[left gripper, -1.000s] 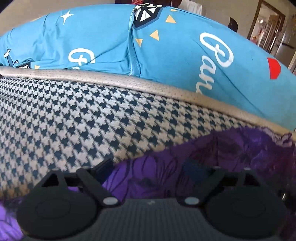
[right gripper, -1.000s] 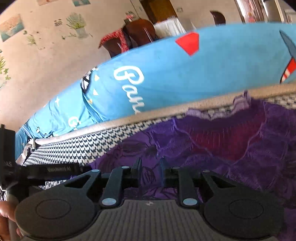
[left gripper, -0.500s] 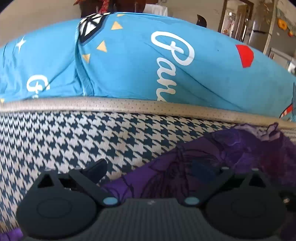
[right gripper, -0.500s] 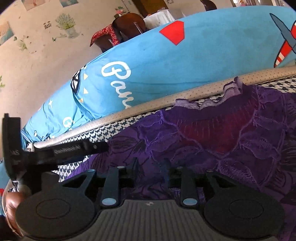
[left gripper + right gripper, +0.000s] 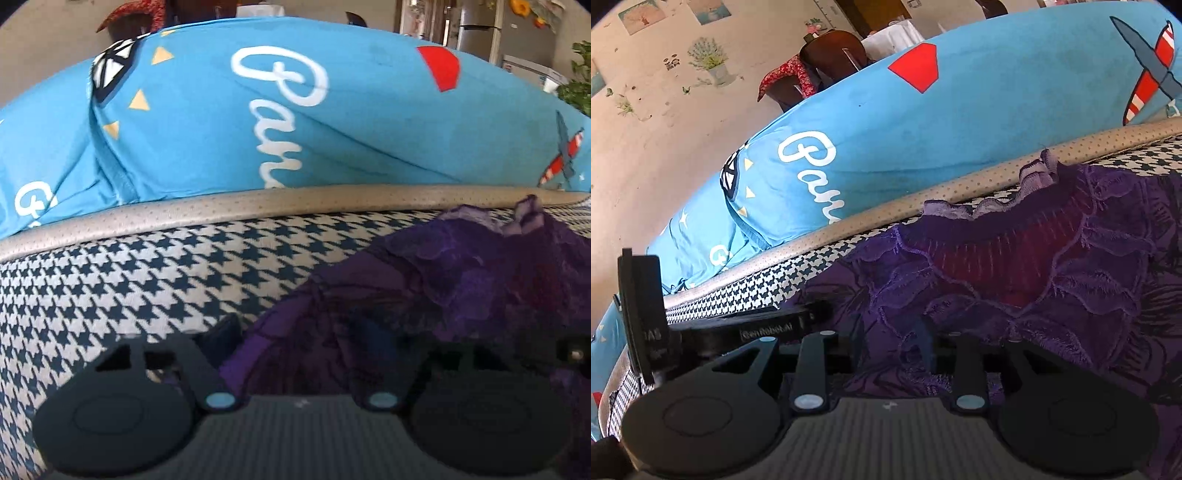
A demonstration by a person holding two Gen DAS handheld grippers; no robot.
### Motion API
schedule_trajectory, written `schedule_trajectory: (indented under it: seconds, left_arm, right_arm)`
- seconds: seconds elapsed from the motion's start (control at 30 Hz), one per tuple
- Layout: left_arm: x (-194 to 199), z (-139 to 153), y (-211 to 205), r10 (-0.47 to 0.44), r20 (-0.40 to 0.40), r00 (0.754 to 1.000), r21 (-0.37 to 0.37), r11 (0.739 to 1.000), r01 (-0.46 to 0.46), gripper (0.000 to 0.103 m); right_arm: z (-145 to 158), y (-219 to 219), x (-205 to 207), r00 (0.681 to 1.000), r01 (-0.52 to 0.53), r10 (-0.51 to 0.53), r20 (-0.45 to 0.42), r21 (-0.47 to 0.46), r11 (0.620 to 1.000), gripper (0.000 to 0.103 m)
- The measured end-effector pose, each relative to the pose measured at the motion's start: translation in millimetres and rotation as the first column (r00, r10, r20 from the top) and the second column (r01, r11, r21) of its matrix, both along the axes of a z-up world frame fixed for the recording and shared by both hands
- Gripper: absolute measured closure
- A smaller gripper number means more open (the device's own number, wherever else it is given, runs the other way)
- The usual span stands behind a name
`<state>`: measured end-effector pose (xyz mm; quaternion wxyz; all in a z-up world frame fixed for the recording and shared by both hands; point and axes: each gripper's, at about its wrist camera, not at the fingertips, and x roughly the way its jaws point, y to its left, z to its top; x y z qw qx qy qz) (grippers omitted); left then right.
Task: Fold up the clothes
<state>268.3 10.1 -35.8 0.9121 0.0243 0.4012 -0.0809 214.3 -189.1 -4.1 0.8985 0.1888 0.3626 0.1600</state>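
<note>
Two grippers worked one purple garment (image 5: 1015,280), which lay on the houndstooth surface (image 5: 147,273) beside a blue printed cushion (image 5: 332,122). Our left gripper (image 5: 299,332) was closing at medium width over the garment's edge; cloth sat between its fingers, not yet pinched. Our right gripper (image 5: 890,347) stood narrow, opening slightly, with cloth in the gap; we could not tell whether it gripped. Risk, in our judgement: the lace could slip, or only one layer get caught, skewing the fold.
</note>
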Motion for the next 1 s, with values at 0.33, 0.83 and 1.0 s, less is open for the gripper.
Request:
schedule_trajectory:
  seconds: [0.33, 0.83, 1.0]
  left_arm:
    - [-12, 7, -7, -0.034, -0.015, 0.999, -0.019, 0.999, 0.034, 0.068]
    - [-43, 11, -17, -0.214, -0.017, 0.977, -0.097, 0.973, 0.211, 0.068]
    - [-55, 8, -28, -0.257, -0.013, 0.966, -0.061, 0.965, 0.256, 0.062]
  right_arm:
    - [2, -2, 0, 1.000, 0.011, -0.012, 0.008, 0.007, 1.000, 0.069]
    - [2, -6, 6, 1.000, -0.003, 0.003, 0.008, 0.065, 0.998, 0.061]
    - [7, -3, 8, 0.998, -0.042, 0.038, 0.042, 0.099, 0.994, 0.055]
